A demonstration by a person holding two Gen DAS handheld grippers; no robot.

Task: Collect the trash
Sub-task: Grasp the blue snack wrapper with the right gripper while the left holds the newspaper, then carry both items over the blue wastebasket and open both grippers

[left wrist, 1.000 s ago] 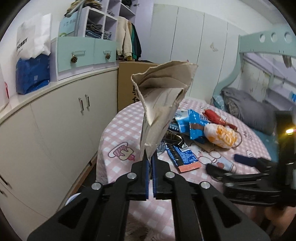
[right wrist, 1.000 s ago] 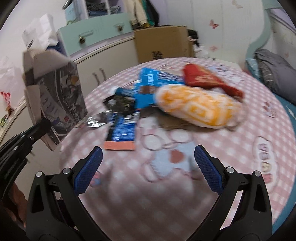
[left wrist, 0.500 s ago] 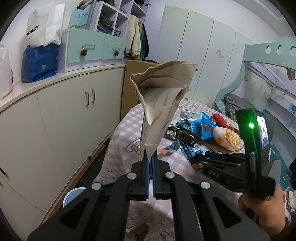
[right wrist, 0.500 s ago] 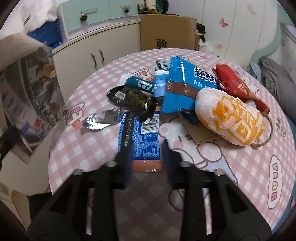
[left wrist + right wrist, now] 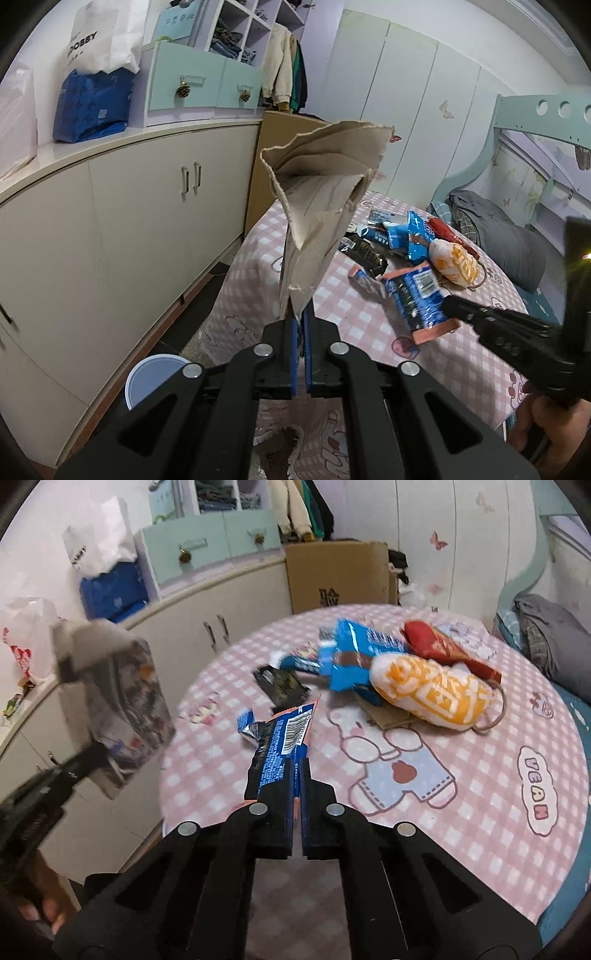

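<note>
— What did the left tool (image 5: 300, 325) have?
— It was clenched on the bottom edge of a creased brown paper bag (image 5: 325, 192), its torn mouth gaping upward beside the round desk with the pink checked cloth (image 5: 480, 746).
— And the right tool (image 5: 295, 775)?
— Its jaws had just been closing, and it gripped a crinkly blue foil wrapper with a salmon edge (image 5: 280, 738), lifted off the desk. A glossy orange-and-white plastic pouch (image 5: 432, 690) and a red packet (image 5: 443, 650) lay heaped farther back.
</note>
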